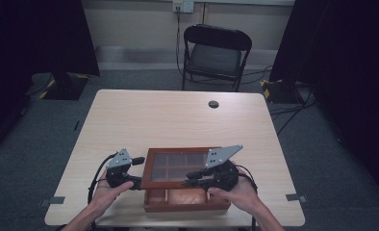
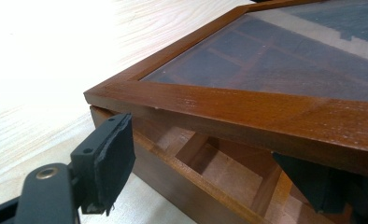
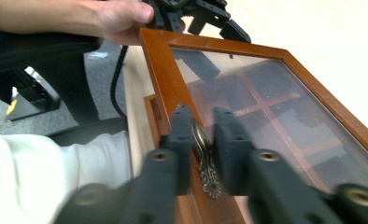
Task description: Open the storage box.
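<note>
A brown wooden box (image 1: pixel 187 206) with inner dividers stands at the table's near edge. Its glass-paned lid (image 1: pixel 151 169) is tilted up over it. My right gripper (image 1: pixel 187 179) reaches to the lid's front rail. In the right gripper view the gripper (image 3: pixel 204 126) is open, its two jaws close on either side of the brass clasp (image 3: pixel 205 161). My left gripper (image 1: pixel 138 173) is at the box's left corner. It (image 2: pixel 210 172) is open: one pad (image 2: pixel 112 158) is outside the box wall (image 2: pixel 173 186), and the other sits under the lid frame (image 2: pixel 247 109).
The light wooden table (image 1: pixel 178 120) has a cable hole (image 1: pixel 213 104) at the back. A black folding chair (image 1: pixel 215 53) stands behind it. Dark curtains and cables flank the floor. In the right gripper view a hand (image 3: pixel 116 21) holds the left gripper (image 3: pixel 205 18).
</note>
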{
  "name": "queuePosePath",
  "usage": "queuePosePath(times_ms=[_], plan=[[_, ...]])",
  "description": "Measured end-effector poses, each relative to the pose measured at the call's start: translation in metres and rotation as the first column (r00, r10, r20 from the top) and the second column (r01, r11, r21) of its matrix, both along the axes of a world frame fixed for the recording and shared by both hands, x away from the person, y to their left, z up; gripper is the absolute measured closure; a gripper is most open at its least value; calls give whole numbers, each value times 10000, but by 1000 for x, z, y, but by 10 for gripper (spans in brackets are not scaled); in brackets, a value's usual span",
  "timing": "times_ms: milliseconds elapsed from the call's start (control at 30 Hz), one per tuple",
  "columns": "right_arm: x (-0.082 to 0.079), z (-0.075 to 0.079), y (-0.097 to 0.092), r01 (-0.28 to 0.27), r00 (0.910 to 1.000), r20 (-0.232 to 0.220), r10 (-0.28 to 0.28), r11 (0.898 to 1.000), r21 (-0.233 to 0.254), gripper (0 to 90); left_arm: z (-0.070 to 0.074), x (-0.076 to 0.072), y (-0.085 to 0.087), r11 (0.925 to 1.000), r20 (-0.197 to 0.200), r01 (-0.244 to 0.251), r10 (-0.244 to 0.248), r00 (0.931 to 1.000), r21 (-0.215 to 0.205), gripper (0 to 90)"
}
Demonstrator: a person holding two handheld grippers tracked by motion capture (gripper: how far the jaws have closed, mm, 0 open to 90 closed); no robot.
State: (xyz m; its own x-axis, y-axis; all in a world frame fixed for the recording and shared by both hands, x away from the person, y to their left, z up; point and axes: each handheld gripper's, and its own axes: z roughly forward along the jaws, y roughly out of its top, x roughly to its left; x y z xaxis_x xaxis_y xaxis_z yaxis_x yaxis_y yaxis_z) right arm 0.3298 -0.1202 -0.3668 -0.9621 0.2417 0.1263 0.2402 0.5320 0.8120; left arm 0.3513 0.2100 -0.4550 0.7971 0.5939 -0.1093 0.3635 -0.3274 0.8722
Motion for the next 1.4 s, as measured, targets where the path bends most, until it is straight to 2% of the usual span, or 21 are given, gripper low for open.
queuePosePath(times_ms=[233, 300, 333, 367, 500, 600, 700, 733, 833, 1167, 1400], plan=[[-1, 2, -12, 778, 9966, 252, -785, 9966, 282, 507, 3, 0, 0, 9999, 90, -109, 110, 9999, -73, 209], [0, 3, -18, 1069, 9939, 219, -1079, 9934, 410, 460, 5, 1, 0, 9998, 117, -141, 143, 9998, -122, 215], [1, 3, -21, 1240, 9920, 189, -1251, 9910, 500, 425, 6, 1, -1, 9995, 11, -209, 209, 9998, -238, 214], [1, 3, -24, 1429, 9895, 153, -1440, 9881, 574, 391, 7, 2, 0, 9997, 102, -163, 165, 9998, -178, 218], [3, 2, -33, 1858, 9821, 201, -1870, 9812, 514, 318, 9, 3, -2, 9994, 9, -213, 213, 9998, -262, 222], [4, 2, -39, 2042, 9783, 230, -2059, 9770, 617, 296, 12, 5, -1, 9998, 54, -150, 150, 9999, -104, 223], [4, 3, -45, 2204, 9744, 293, -2227, 9731, 666, 265, 15, 4, -2, 9997, 108, -178, 180, 9998, -188, 270], [4, 2, -47, 2220, 9740, 298, -2245, 9725, 701, 263, 16, 4, -2, 9998, 198, -163, 164, 9997, -67, 272], [5, 2, -53, 2412, 9693, 278, -2444, 9665, 877, 239, 17, 5, -2, 9999, 259, -153, 154, 9995, -43, 284], [5, 3, -67, 2719, 9589, 490, -2796, 9543, 1243, 201, 21, 8, -2, 9995, -168, -108, 104, 9998, -287, 300], [6, 1, -74, 2904, 9535, 482, -2975, 9497, 1171, 170, 26, 11, -1, 9986, -278, -181, 167, 9995, -506, 307]])
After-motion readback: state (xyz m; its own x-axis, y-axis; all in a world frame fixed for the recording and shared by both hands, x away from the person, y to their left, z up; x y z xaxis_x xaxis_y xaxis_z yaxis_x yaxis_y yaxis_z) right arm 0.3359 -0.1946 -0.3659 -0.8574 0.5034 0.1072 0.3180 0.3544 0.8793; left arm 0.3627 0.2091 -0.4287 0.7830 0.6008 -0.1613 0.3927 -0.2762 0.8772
